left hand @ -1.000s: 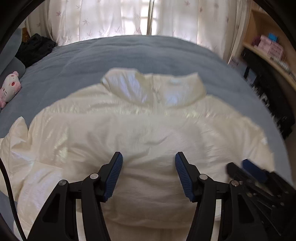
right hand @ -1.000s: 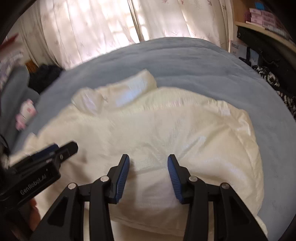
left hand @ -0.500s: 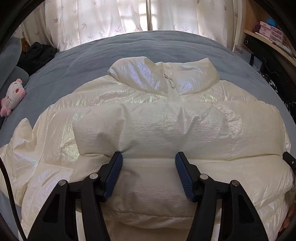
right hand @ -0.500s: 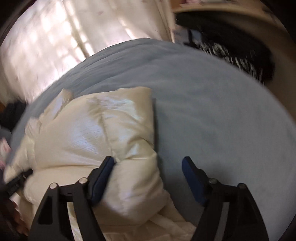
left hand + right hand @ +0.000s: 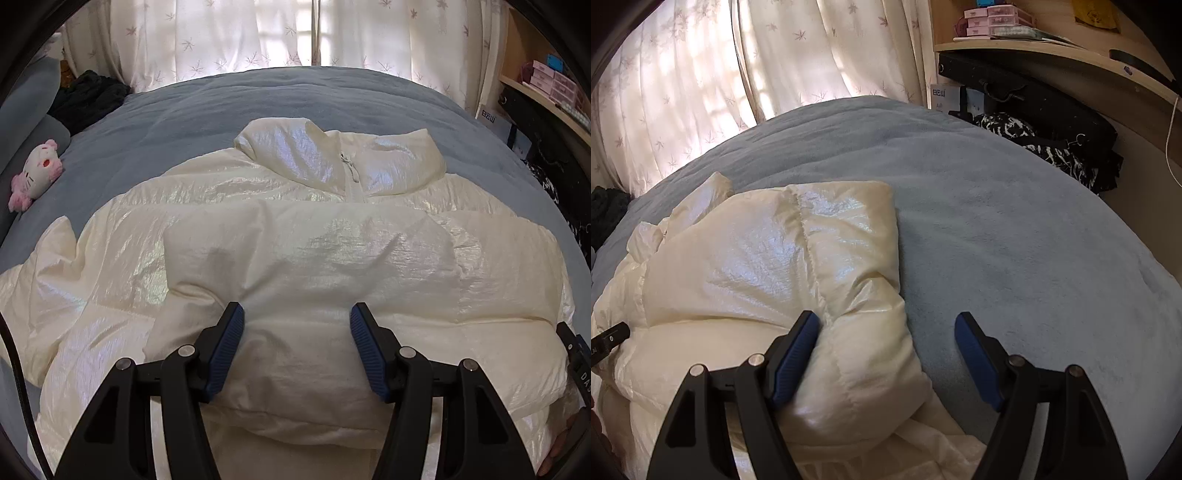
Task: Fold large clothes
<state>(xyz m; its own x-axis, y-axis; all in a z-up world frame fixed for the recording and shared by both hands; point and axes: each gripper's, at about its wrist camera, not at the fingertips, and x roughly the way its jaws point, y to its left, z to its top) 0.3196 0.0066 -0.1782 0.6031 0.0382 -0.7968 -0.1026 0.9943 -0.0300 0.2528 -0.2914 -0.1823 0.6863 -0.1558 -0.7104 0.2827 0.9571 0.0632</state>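
- Cream padded jacket lies front up on the blue bedspread, collar toward the curtains; one sleeve is already laid across the chest, so the fold looks partly done.
- Left tongs hover over the folded sleeve with the jaws about half apart; the pads touch nothing that I can see, and nothing is held.
- Right tongs stand wide at the jacket's outer edge; the left pad rests against the puffy side panel, the right pad is over bare bedspread; nothing is gripped.
- To do this step well, I judge: take the padded edge deep between the pads rather than by the slippery skin alone; close firmly, since the filling will spring back; carry the side over level and press the air out before letting go; keep the zip line straight so the halves match.
- Count: one jacket; two tongs; one soft toy by the pillow; one dark heap of clothes at the far left; several pink boxes on the shelf, not countable exactly.
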